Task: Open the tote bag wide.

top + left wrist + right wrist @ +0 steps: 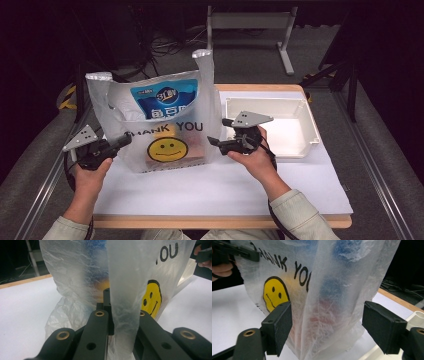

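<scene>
The plastic bag [160, 120] stands upright on the left half of the table [225, 185], toward the far edge; it is a translucent white carrier printed with "THANK YOU" and a yellow smiley face [167, 149], its two handles [202, 54] sticking up; inside it a blue-and-white packet [165, 100] leans high against the front wall, and something orange-brown sits low behind the smiley.

The left gripper [120, 141] comes at the bag's left side; in the left gripper view its fingers [100, 325] are drawn together on a fold of the bag's film [123, 302], which runs up between them and hides part of the inner face; the person's left hand [92, 167] grips the handle near the table's left edge.

The right gripper [217, 142] is at the bag's right side, held by the right hand [252, 155]; in the right gripper view its fingers [278, 325] stand wide apart, with the bag's side crease [329, 302] between them and neither pad touching the film that I can make out.

Just right of the bag, at the far right corner of the table, lies a shallow white tray [312, 127], open side up; the table's white top has a wooden edge showing along the near side.
</scene>
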The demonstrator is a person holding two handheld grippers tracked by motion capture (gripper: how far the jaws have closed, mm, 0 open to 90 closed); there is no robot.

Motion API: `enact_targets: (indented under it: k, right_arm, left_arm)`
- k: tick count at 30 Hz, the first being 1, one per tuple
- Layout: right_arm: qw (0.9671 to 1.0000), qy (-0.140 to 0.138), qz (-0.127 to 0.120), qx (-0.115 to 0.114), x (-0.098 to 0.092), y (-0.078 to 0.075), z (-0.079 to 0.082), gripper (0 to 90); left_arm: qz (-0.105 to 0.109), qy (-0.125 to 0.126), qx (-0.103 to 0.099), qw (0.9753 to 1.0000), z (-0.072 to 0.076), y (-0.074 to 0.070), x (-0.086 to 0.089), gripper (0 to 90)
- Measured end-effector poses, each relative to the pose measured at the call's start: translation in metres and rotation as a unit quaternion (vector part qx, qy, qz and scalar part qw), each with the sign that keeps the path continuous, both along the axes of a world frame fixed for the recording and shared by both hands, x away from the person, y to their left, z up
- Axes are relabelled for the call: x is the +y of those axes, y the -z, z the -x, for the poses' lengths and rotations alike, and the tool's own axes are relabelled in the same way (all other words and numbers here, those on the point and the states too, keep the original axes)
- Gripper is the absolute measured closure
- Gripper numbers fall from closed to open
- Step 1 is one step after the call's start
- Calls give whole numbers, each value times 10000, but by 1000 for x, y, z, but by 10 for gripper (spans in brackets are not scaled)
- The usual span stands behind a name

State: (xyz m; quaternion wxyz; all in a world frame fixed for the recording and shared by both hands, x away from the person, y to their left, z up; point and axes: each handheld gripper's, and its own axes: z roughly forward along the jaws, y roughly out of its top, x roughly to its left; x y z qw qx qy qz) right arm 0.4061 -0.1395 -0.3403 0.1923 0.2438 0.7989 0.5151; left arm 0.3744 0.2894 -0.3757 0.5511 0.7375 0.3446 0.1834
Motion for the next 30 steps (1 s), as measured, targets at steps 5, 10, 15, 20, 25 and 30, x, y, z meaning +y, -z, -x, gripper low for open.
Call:
enact_targets:
  k: [5,10,15,20,25,30]
  right_arm:
    - [9999,101,5,44,9,-1,-8,248]
    - [9997,244,52,39,17,-2,-15,355]
    - [9991,378,170,63,21,0,-18,502]
    - [9982,540,251,102,19,3,-23,724]
    - [9972,709,66,210,12,5,-28,802]
    - [9968,766,34,224,8,8,-30,828]
  left_arm:
    - [13,9,-11,10000,0,0,-1,878]
    - [-1,27,-19,10000,0,1,-2,867]
    - [-7,23,-20,10000,0,1,-2,864]
    - [2,-45,-66,10000,1,0,2,843]
    - [9,-111,-120,9999,3,-1,7,795]
    - [1,-196,-225,9996,9,-3,14,782]
